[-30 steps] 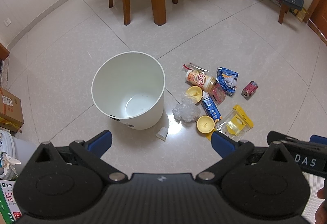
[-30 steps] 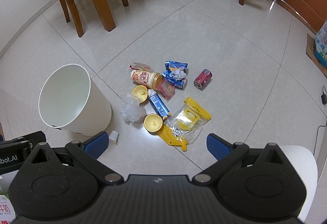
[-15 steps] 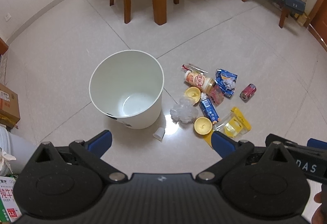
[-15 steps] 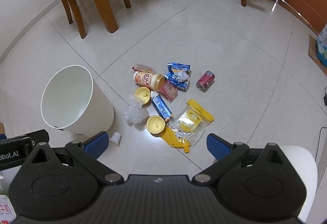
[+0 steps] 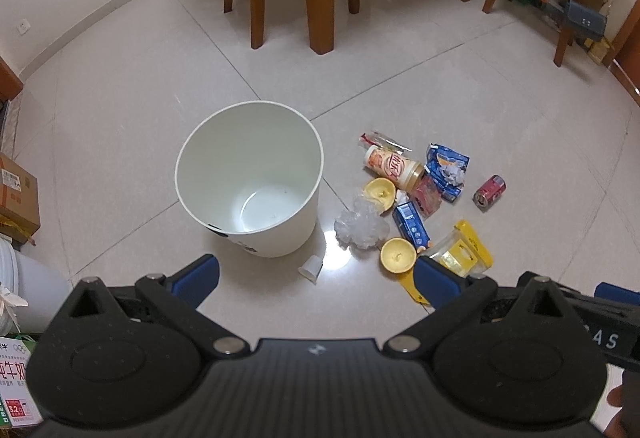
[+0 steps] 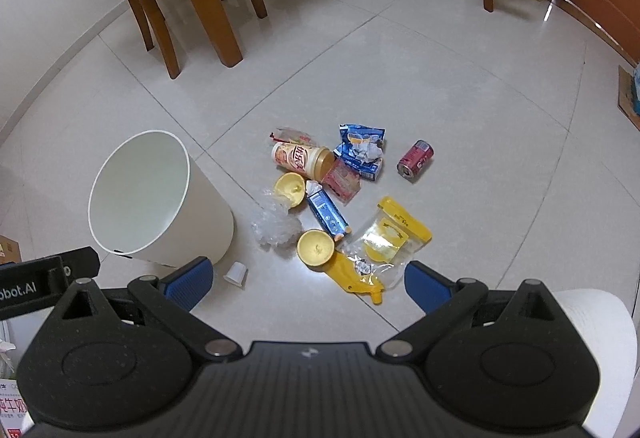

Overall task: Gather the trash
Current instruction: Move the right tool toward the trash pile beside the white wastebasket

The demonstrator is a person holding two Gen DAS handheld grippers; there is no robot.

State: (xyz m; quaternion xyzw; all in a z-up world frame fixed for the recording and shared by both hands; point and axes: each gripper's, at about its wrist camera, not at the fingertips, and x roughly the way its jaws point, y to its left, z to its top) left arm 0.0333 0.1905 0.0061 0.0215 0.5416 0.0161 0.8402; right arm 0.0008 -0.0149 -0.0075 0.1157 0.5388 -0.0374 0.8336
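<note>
Hovering: left tool spread | right tool spread | white bin upright beside litter

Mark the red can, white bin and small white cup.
red can (image 6: 416,160), right wrist view, on its side wall
white bin (image 5: 224,142), left wrist view, on its rim
small white cup (image 6: 236,272), right wrist view, on its body

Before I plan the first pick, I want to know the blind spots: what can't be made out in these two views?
- Left wrist view: the yellow pouch has its near end hidden behind the left gripper finger.
- Right wrist view: the white bin shows only its inner wall, its bottom hidden by the near rim.
- Both views: print on the blue carton is too small to read.
- Right wrist view: the right gripper hides the floor nearest it.
</note>
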